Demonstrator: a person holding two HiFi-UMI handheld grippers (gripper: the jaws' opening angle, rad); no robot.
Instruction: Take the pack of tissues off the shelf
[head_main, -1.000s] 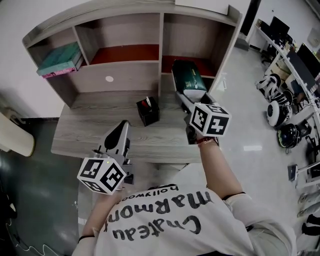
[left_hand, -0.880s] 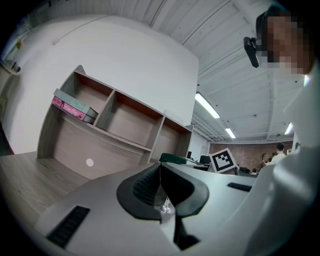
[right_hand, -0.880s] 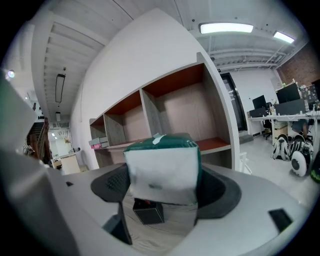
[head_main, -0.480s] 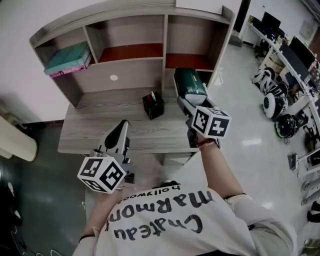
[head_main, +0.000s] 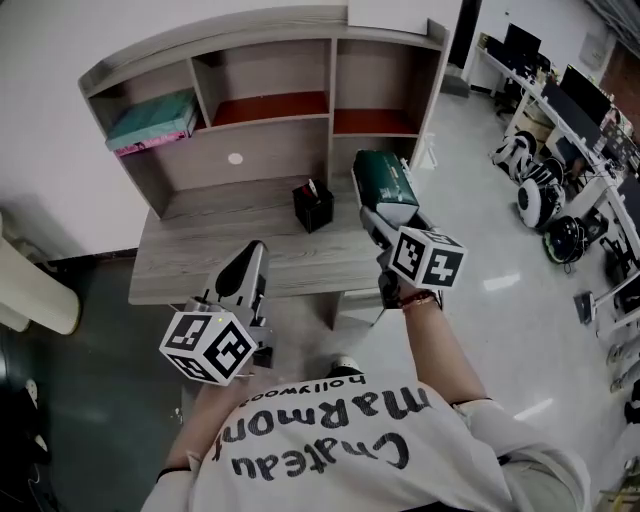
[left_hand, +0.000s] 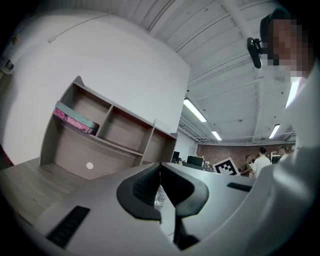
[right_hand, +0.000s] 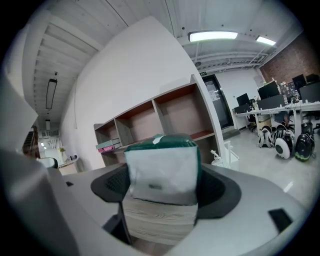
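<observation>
Clamping the pack (right_hand: 161, 167) of tissues, the right tool (head_main: 384, 214) has a dark pad pressed against each side of it, jaws wide apart on its width. The pack is dark green with a white end turned toward the right gripper view's camera, and it sticks out forward past the fingertips. In the head view it hangs over the right end of the desk (head_main: 200, 255), in front of the shelf (head_main: 280, 150) and below its right red-floored compartment. It seems clear of the shelf, though the angle does not settle that.

The left tool (head_main: 249, 262) is empty. Its jaws stand together with only a thin slit between them, and it points level over the desk's front edge, well apart from the pack.

A black box (head_main: 313, 205) stands on the desk between the two tools, nearer the right one and just beside the pack's left side. In the shelf's upper left compartment lies a teal and pink stack (head_main: 152, 122). A white dot (head_main: 235, 158) marks the shelf's back panel above the desk. To the right, across the pale floor (head_main: 480, 240), stand monitors (head_main: 560, 85) on long desks.
</observation>
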